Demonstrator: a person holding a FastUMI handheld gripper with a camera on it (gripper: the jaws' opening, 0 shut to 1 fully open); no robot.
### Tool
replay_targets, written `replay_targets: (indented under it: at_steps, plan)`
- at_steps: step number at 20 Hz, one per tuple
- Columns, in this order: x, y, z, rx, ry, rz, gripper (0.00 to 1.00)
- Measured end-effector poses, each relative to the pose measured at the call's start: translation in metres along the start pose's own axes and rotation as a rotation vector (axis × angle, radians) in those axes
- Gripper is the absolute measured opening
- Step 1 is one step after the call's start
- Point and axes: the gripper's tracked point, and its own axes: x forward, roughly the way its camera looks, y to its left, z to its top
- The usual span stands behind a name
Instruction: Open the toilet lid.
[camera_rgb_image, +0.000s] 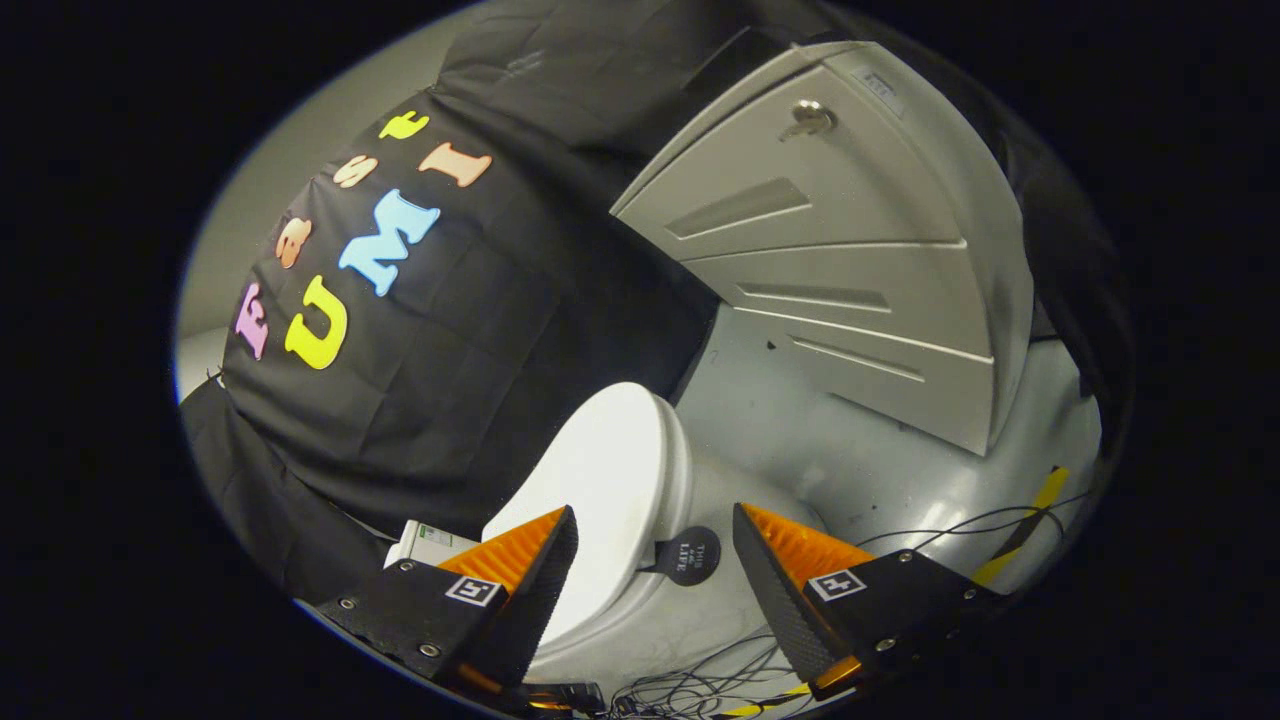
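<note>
Jaws of gripper (655, 555) spread, holding nothing; closed toilet lid (600, 480) just ahead, its rim between them, nearer the left finger

Square coded markers (472, 590) on the spread fingers (880, 605) of the gripper (655, 510); round black tag (690, 555) beside the toilet lid (600, 480), print too small.

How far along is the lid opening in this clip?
Nothing looks done: the white oval toilet lid lies closed on the pale grey toilet bowl. In hand: the gripper is open, its fingers spread just short of the lid's front edge, near a round black tag, touching nothing. Left: catching the edge and lifting the lid.
</note>
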Motion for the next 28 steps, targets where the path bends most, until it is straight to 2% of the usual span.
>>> replay_targets:
  at_steps: [4,7,10,13,14,15,19,20,21,28]
  plan:
    - [0.012,-0.016,-0.020,0.046,0.070,-0.047,0.95]
    - [0.019,-0.020,-0.027,0.070,0.094,-0.054,0.86]
    - [0.027,-0.018,-0.036,0.122,0.118,-0.043,0.65]
    - [0.032,-0.011,-0.043,0.145,0.147,-0.015,0.55]
    - [0.032,-0.010,-0.043,0.149,0.151,-0.005,0.42]
    - [0.033,-0.010,-0.041,0.163,0.146,0.001,0.34]
    - [0.029,-0.006,-0.036,0.302,0.131,0.044,0.19]
    - [0.030,-0.006,-0.036,0.323,0.129,0.045,0.07]
    - [0.029,-0.006,-0.036,0.337,0.121,0.041,0.02]
    - [0.019,0.009,-0.026,0.315,0.117,-0.036,0.00]
